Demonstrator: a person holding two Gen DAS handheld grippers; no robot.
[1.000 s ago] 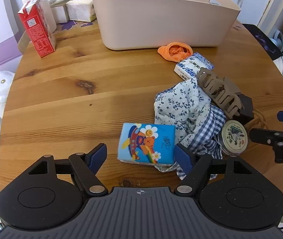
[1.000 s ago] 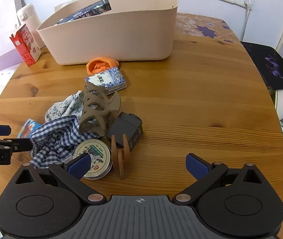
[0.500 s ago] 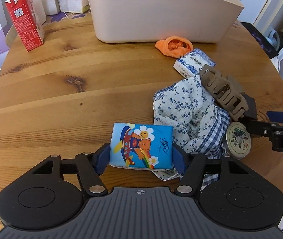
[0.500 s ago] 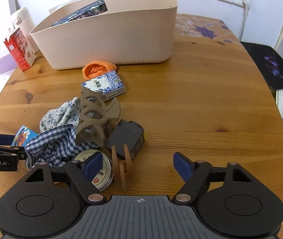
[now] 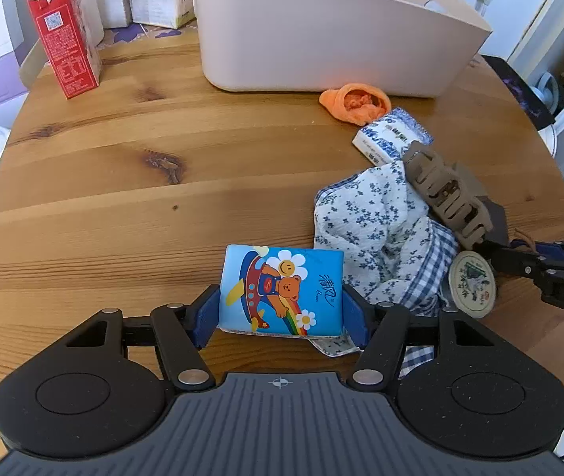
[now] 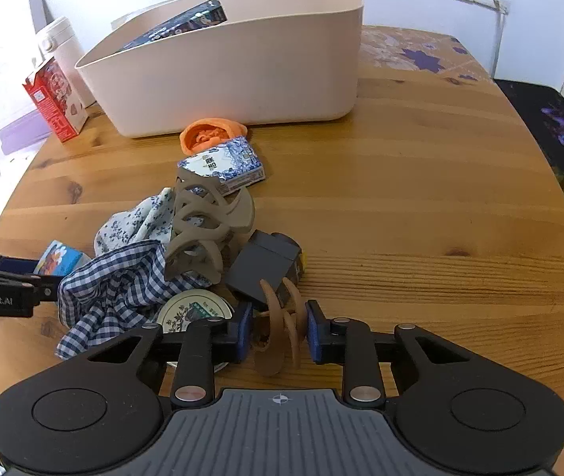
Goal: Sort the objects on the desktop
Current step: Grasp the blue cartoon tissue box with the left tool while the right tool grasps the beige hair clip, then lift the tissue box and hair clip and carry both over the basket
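My left gripper (image 5: 280,313) is shut on a blue cartoon tissue pack (image 5: 282,291) lying on the round wooden table (image 5: 123,182); the pack also shows in the right wrist view (image 6: 58,256). My right gripper (image 6: 276,331) is closed around a small brown hair clip (image 6: 280,325), its pads at the clip's sides. Beside them lie a floral and checked cloth (image 5: 377,230), a large taupe claw clip (image 6: 202,230), a dark box (image 6: 266,267) and a round tin (image 5: 472,283). A beige bin (image 5: 321,35) stands at the back.
An orange pouch (image 5: 357,103) and a blue-white packet (image 5: 390,137) lie in front of the bin. A red carton (image 5: 65,37) and tissue boxes (image 5: 159,2) stand at the back left. The table's edge is near on the left and right.
Both grippers moved forward and closed: the left onto the blue tissue pack, the right around the small brown hair clip.
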